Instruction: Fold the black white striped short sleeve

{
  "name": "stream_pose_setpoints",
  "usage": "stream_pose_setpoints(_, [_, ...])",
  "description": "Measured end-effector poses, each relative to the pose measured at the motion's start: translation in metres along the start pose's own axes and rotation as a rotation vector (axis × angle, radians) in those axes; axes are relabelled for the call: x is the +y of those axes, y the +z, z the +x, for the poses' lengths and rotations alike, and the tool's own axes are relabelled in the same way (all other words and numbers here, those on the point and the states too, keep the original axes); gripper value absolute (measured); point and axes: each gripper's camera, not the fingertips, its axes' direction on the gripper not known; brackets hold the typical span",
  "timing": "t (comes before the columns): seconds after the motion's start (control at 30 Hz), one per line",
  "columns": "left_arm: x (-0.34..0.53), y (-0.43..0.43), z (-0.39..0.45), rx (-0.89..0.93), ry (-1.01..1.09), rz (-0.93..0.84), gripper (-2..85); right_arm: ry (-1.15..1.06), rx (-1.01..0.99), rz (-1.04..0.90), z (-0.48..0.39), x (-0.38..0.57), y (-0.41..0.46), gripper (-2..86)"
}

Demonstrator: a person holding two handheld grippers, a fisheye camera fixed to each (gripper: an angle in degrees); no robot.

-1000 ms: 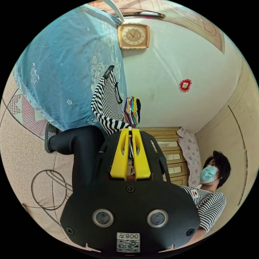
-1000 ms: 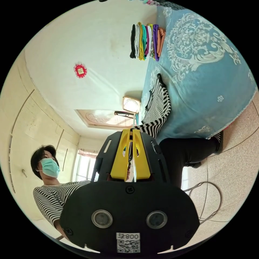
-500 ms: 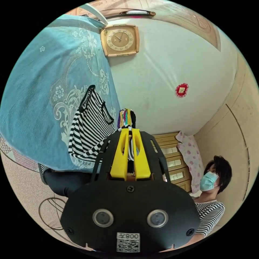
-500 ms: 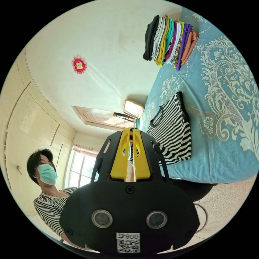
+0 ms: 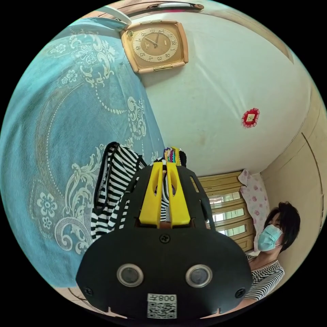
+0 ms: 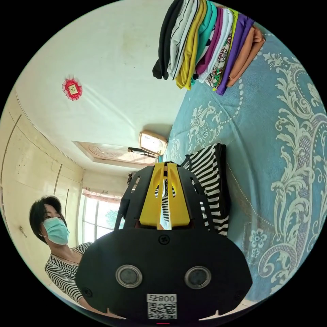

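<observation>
Both grippers, left [image 5: 164,166] and right [image 6: 166,166], jaws nearly closed pinching striped shirt [image 6: 211,185] on blue bedspread [image 6: 282,143]; folded stack [image 6: 207,44] beyond shirt, against wall.

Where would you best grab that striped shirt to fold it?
Probably at its near edge, coming from the bed's open side. The shirt lies flat on the blue bedspread, so only its edges give the jaws something to pinch. Both the left gripper and right gripper pinch striped cloth there.

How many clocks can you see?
1. The clock hangs on the pale wall beside the blue blanket in the left gripper view; its shiny face also shows in the right gripper view.
</observation>
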Motion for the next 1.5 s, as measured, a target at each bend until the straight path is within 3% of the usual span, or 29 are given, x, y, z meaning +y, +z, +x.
stream_pose_setpoints(0.57, [-0.132,0.117,-0.055,-0.180,-0.054,-0.026,5.3,0.104,0.131,-0.051,0.084,-0.149,0.090,1.8])
stream_pose_setpoints(1.03, [-0.164,0.160,-0.030,-0.187,0.063,0.094,7.8,-0.058,0.219,0.061,0.023,-0.183,0.124,3.5])
stream_pose_setpoints(1.23, [-0.153,0.252,0.010,-0.363,0.313,-0.301,3.1,-0.307,0.426,-0.324,-0.037,-0.172,0.233,0.6])
stream_pose_setpoints(1.33, [-0.149,0.304,0.029,-0.469,0.442,-0.444,1.3,-0.478,0.681,-0.516,-0.063,-0.159,0.303,0.2])
stream_pose_setpoints(1.5, [-0.156,0.359,0.043,-0.626,0.519,-0.525,0.4,-0.626,0.870,-0.649,-0.085,-0.153,0.380,0.1])
